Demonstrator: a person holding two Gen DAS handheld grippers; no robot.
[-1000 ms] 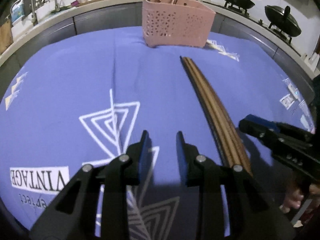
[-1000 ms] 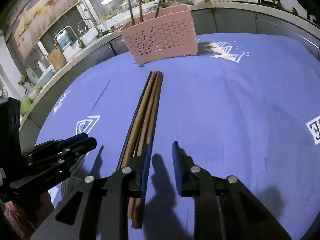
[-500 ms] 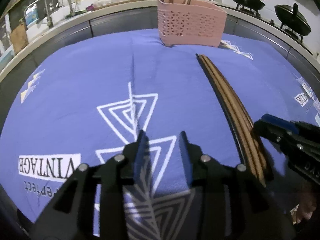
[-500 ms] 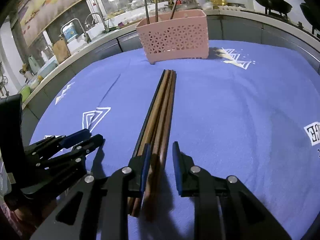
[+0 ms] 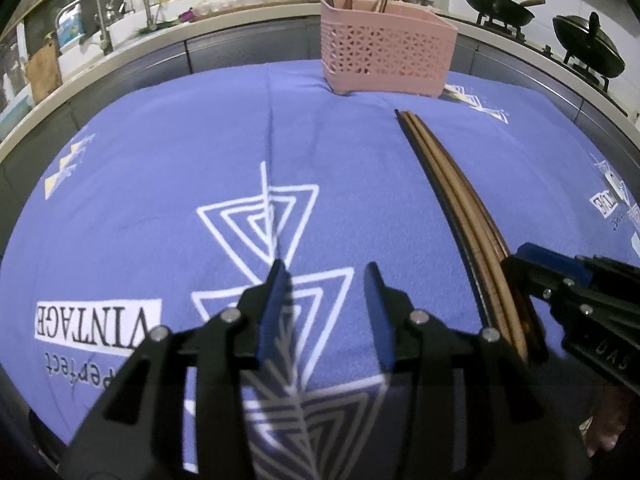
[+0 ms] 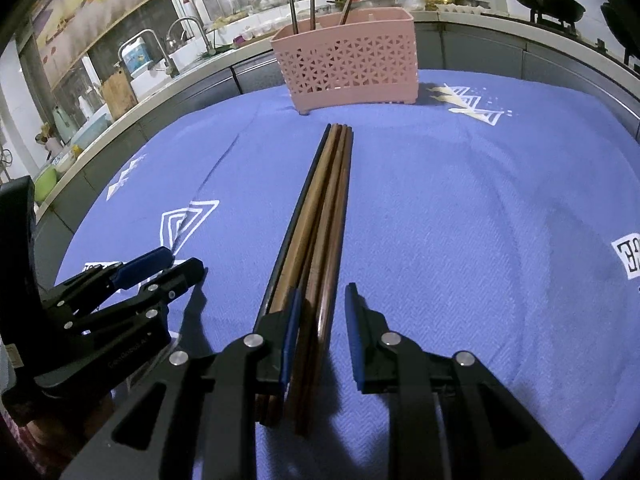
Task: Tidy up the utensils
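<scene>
Several brown wooden chopsticks (image 6: 324, 208) lie side by side on the blue cloth (image 6: 460, 220), pointing at a pink perforated basket (image 6: 348, 58) that holds a few upright utensils. My right gripper (image 6: 320, 312) is open, low over the near ends of the chopsticks, with the rightmost sticks between its fingers and its left finger over the others. My left gripper (image 5: 326, 300) is open and empty above the cloth, left of the chopsticks (image 5: 452, 196). The basket (image 5: 386, 56) stands at the far edge. Each gripper shows in the other's view.
The cloth (image 5: 160, 152) covers a table with white triangle prints and a "VINTAGE" label (image 5: 98, 318). Behind it run a kitchen counter with a sink and taps (image 5: 100, 20) and a stove with black pans (image 5: 504, 2).
My right gripper has moved right and forward over the chopstick ends, so some sticks now lie between its fingers. My left gripper has drawn back and left slightly.
</scene>
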